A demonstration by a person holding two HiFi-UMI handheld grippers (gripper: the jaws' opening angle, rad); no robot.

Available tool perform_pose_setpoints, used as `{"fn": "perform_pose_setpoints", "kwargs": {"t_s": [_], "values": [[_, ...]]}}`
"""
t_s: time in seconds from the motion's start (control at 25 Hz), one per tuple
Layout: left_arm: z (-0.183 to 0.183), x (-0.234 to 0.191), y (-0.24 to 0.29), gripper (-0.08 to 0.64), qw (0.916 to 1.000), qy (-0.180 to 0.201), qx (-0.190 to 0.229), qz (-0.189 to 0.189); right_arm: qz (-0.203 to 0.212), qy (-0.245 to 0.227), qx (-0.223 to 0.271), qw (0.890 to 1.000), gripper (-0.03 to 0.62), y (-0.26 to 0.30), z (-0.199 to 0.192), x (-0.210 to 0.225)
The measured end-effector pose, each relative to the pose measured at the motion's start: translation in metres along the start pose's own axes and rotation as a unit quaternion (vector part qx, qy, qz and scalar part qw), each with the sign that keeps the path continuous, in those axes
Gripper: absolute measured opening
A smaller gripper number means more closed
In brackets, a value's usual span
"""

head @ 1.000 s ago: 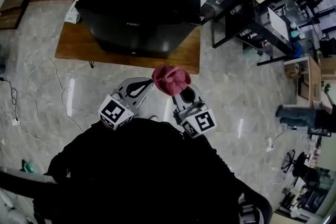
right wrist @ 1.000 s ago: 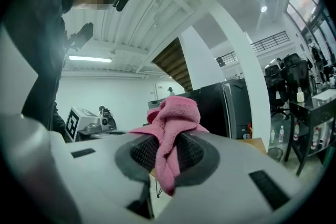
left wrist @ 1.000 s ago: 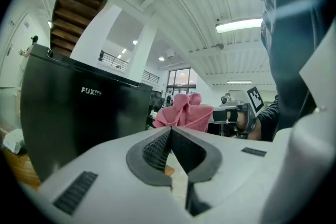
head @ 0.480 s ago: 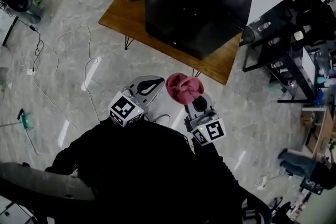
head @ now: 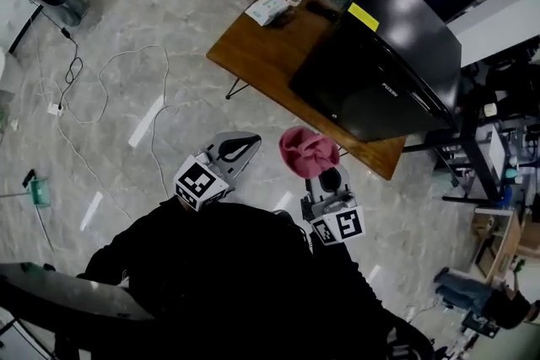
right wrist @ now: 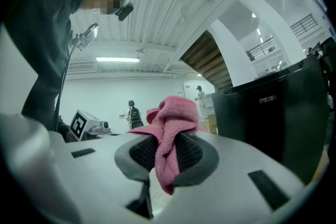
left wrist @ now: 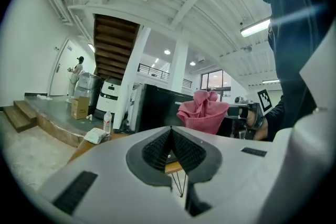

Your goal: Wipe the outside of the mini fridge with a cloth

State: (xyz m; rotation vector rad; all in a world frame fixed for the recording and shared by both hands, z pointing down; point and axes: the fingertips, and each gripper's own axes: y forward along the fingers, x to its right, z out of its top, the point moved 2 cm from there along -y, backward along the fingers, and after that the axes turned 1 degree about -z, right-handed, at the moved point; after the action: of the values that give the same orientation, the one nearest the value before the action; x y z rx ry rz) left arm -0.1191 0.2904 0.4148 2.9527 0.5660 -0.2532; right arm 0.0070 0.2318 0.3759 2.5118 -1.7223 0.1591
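Head view: my left claw [head: 242, 142] is clenched on nothing; just right of it my right claw [head: 327, 178] grips the pink cloth [head: 307, 151]. The black mini fridge [head: 384, 63] stands ahead of that claw, well apart, on a wooden table [head: 257, 51].

Two hand-held grippers [head: 251, 139] [head: 326, 171], one cloth [head: 307, 151], one mini fridge [head: 384, 63].

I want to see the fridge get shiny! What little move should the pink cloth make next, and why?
Probably bring the right gripper forward until the pink cloth meets the mini fridge. Its jaws are shut on the cloth, but the cloth hangs in the air, apart from the fridge, so no wiping can start.
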Motion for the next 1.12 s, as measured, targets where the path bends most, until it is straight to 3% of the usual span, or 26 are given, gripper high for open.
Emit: {"fn": "perform_pose_setpoints", "kwargs": {"t_s": [0.16, 0.28, 0.52, 0.72, 0.88, 1.12], "values": [[0.006, -0.089, -0.065, 0.005, 0.9998, 0.017, -0.009, 0.002, 0.006, 0.005, -0.011, 1.000, 0.057, 0.095, -0.014, -0.058], [0.015, -0.143, -0.099, 0.005, 0.9998, 0.016, -0.008, 0.007, 0.005, 0.036, -0.015, 0.999, 0.057, 0.150, -0.020, -0.090], [0.036, -0.216, -0.101, 0.005, 0.9995, 0.027, 0.004, 0.016, 0.007, 0.060, -0.018, 0.998, 0.057, 0.219, -0.024, -0.094], [0.059, -0.252, -0.060, 0.005, 0.9995, 0.031, 0.011, 0.003, 0.005, 0.062, 0.009, 0.998, 0.057, 0.264, -0.013, -0.061], [0.080, -0.289, -0.017, 0.005, 0.9982, 0.053, 0.009, -0.026, 0.003, 0.094, 0.038, 0.995, 0.057, 0.314, -0.003, -0.025], [0.117, -0.318, 0.057, 0.005, 0.9960, 0.064, 0.014, -0.061, -0.042, 0.130, 0.075, 0.988, 0.057, 0.342, 0.016, 0.046]]}}
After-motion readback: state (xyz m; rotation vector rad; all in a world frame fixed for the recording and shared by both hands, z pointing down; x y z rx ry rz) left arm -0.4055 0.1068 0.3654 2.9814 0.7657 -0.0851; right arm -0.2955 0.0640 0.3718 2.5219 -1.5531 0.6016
